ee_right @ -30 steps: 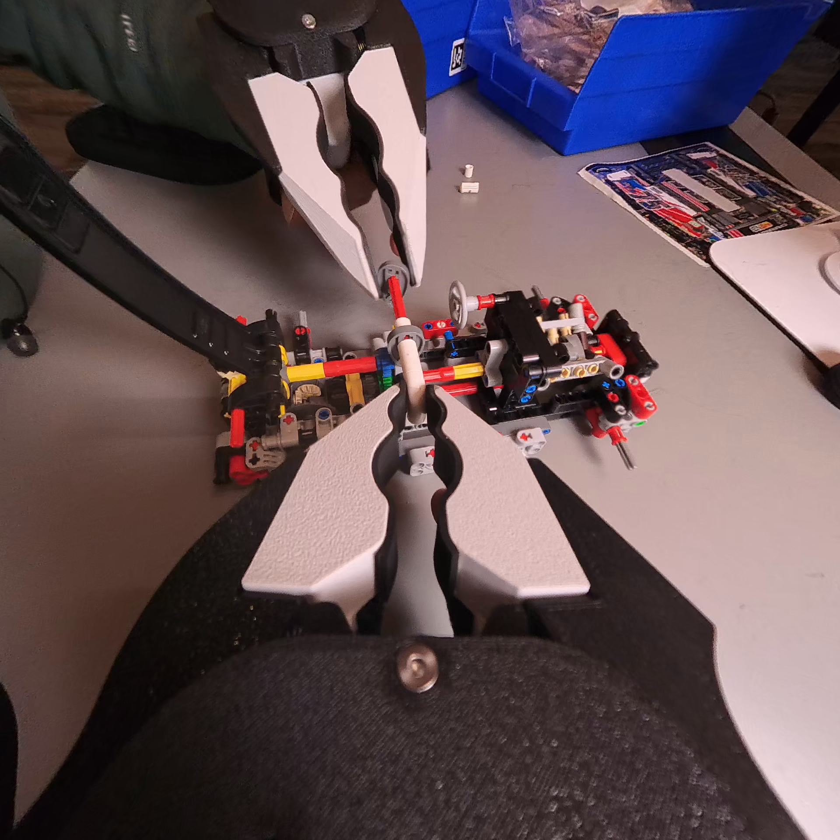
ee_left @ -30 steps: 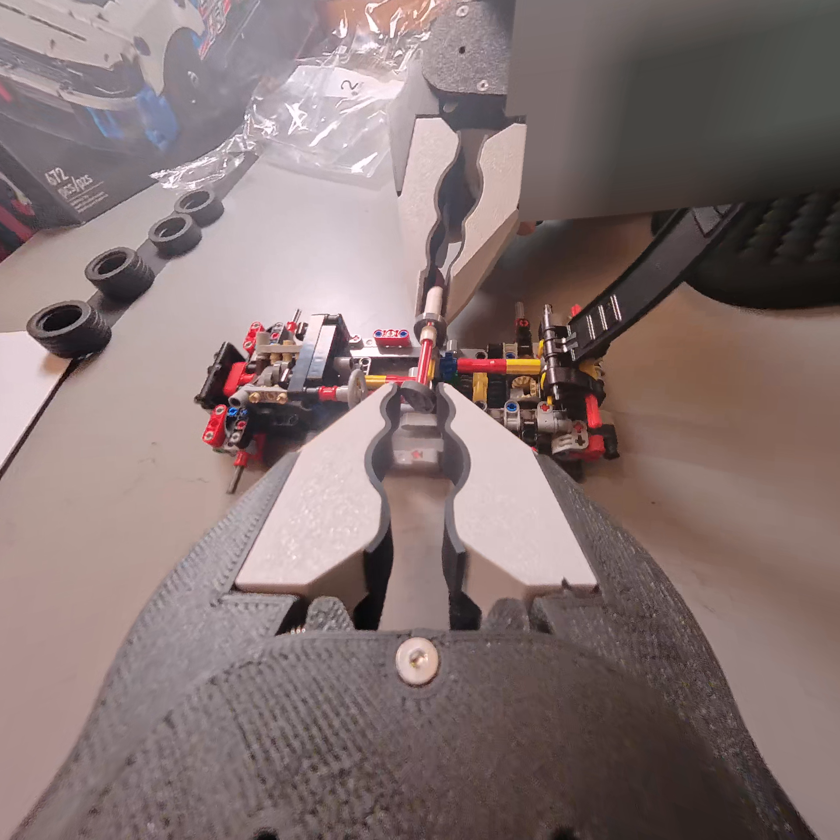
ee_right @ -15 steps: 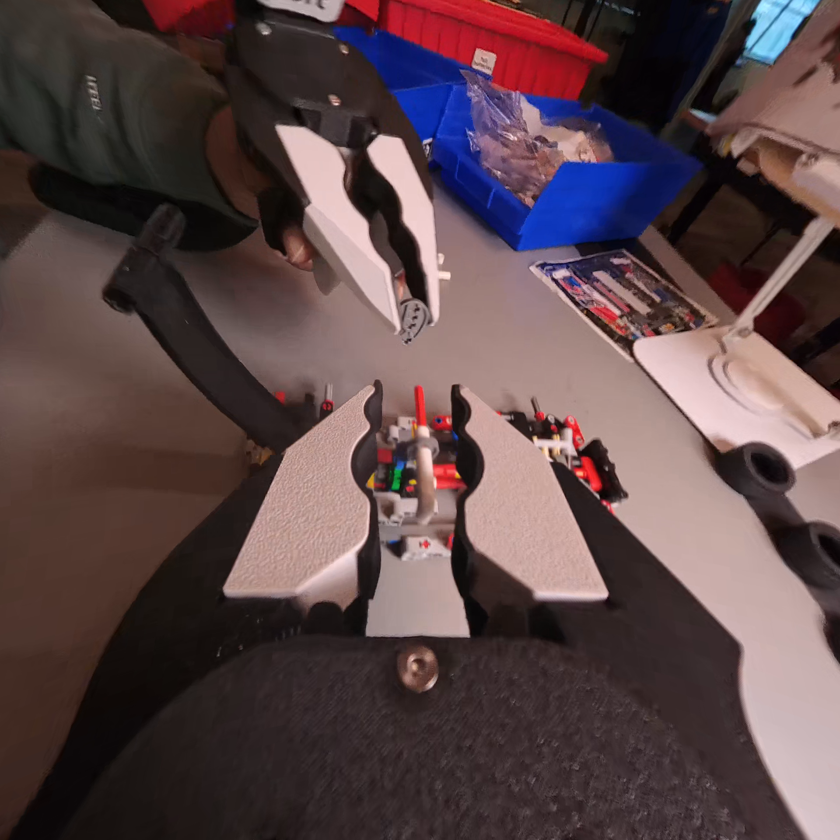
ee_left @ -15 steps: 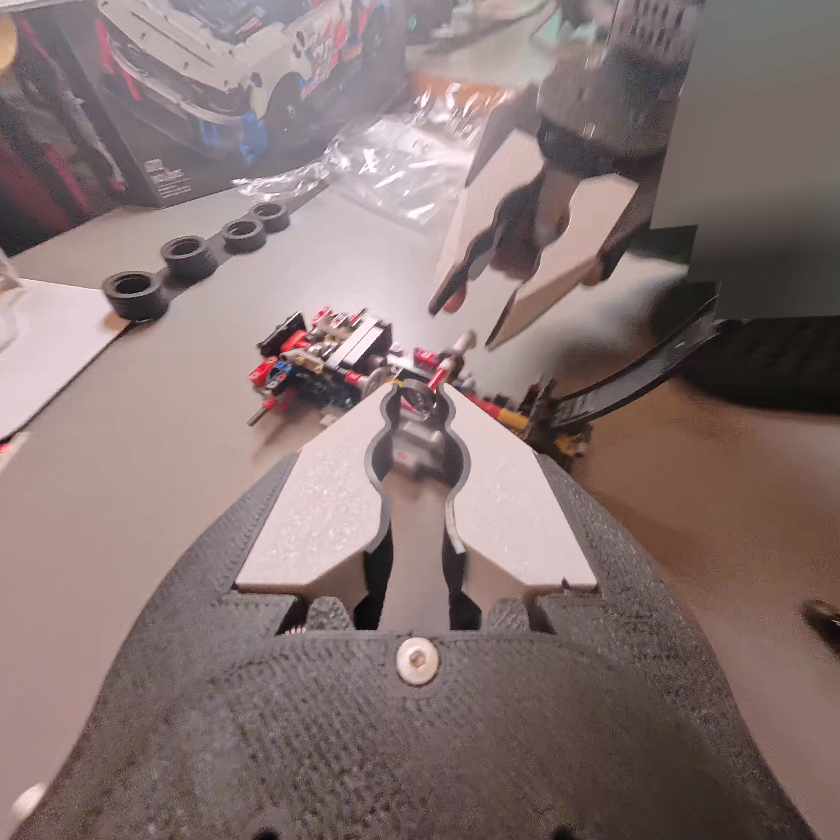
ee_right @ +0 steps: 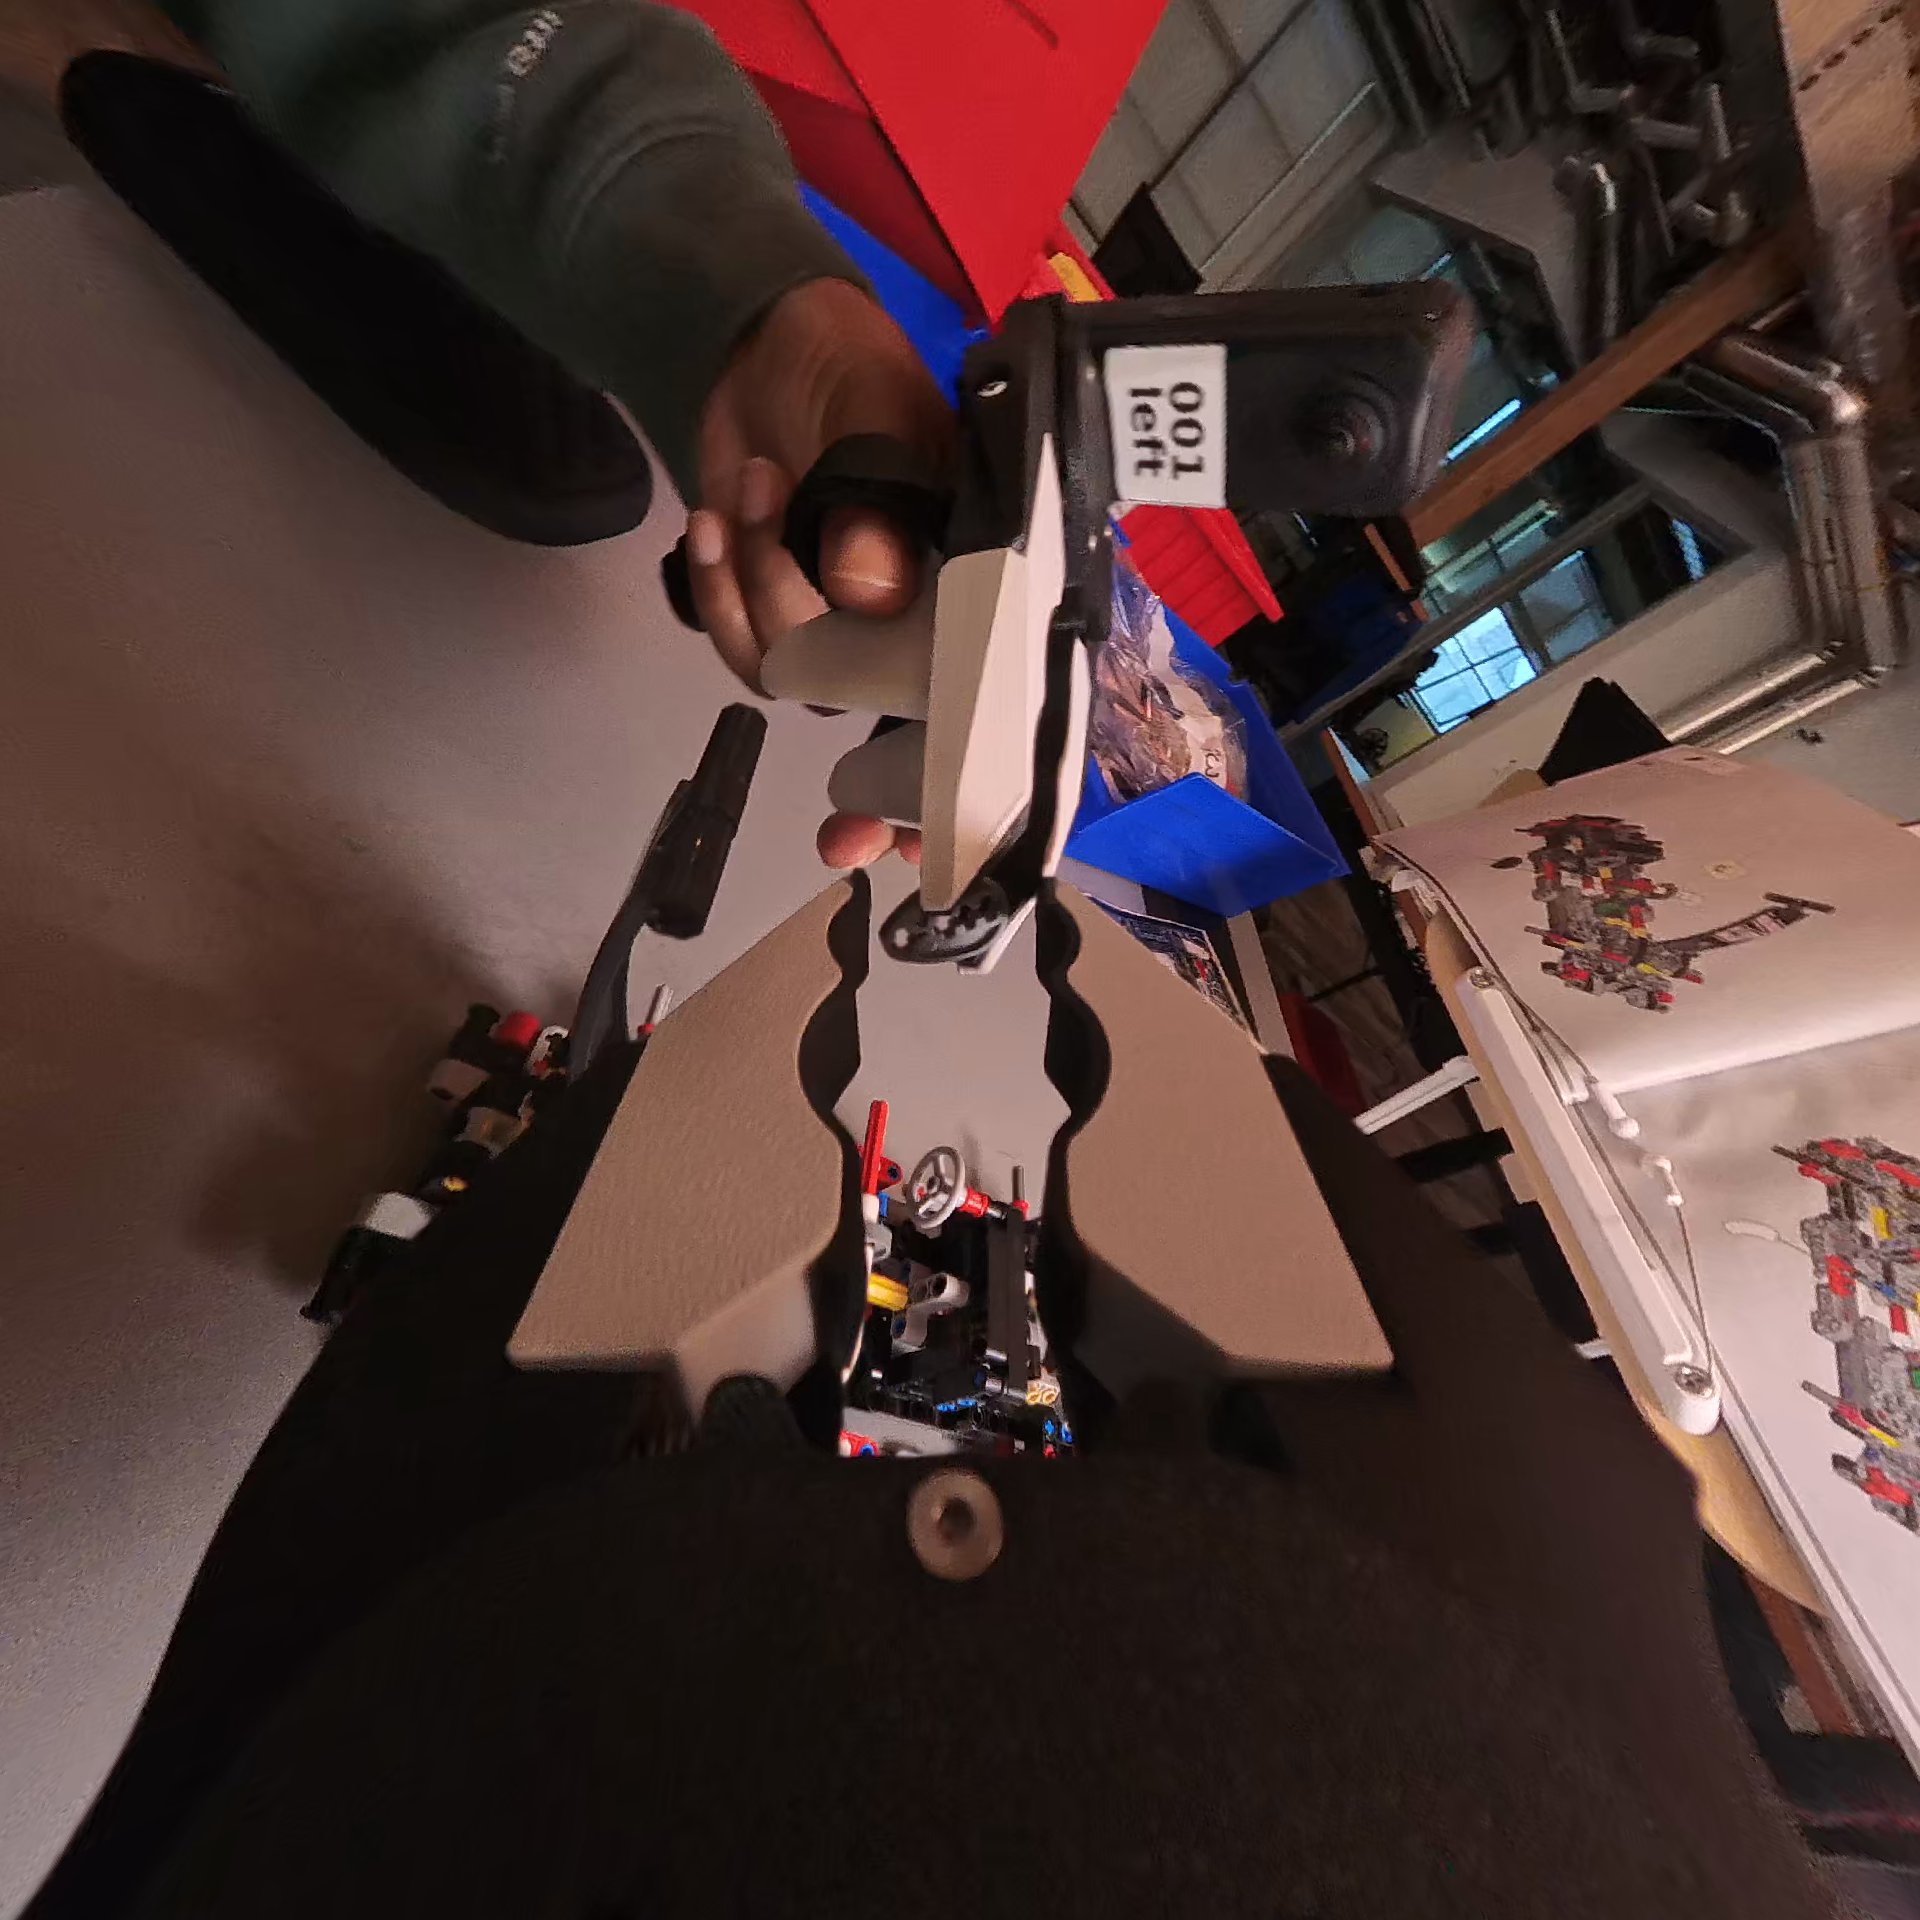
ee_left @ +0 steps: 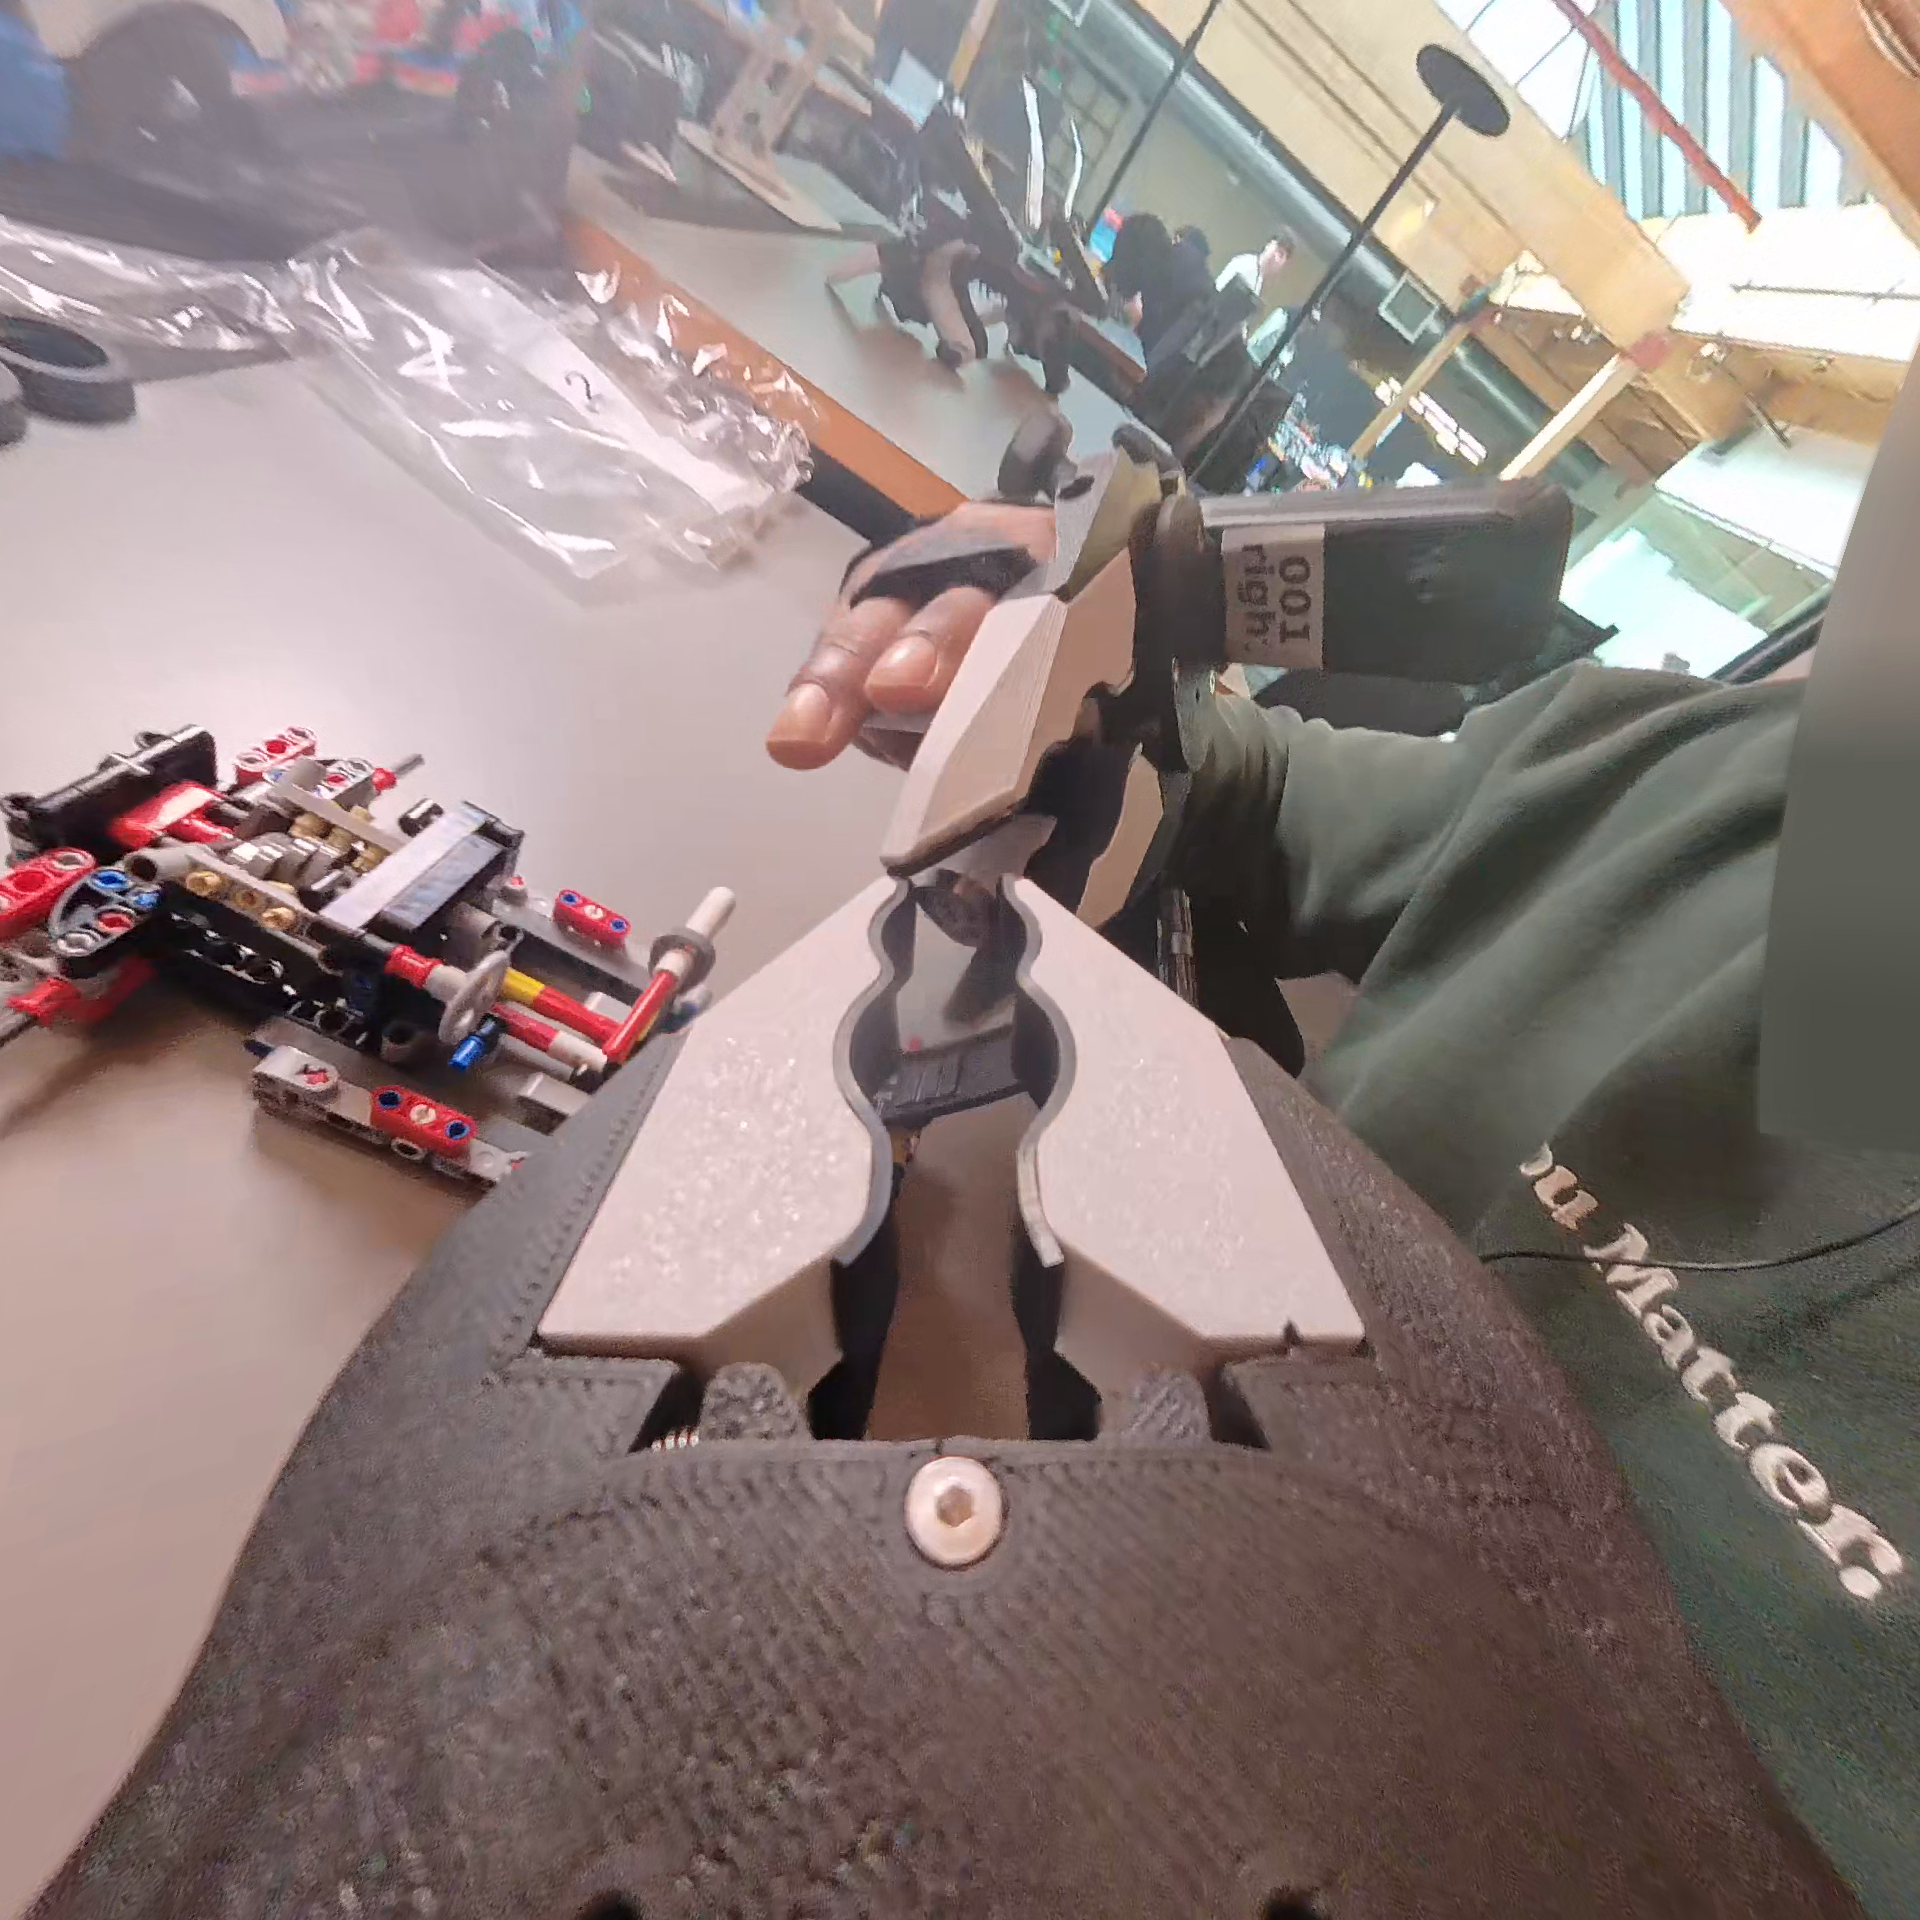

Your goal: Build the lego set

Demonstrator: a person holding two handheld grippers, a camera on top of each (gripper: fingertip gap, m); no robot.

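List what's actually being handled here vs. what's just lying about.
Handled or nearest:
- left tool, shut on a small dark holed piece
- right tool, open and empty, tips close to that piece
- brick-built chassis, on the table below both

Lying about:
- black tyres
- clear plastic bags
- blue bin
- open instruction booklet

A white printed sticker sits on one black camera case, another sticker on the second camera case; white lettering crosses a green sweatshirt; a handwritten mark stands on a clear plastic bag near the tabletop's far edge.
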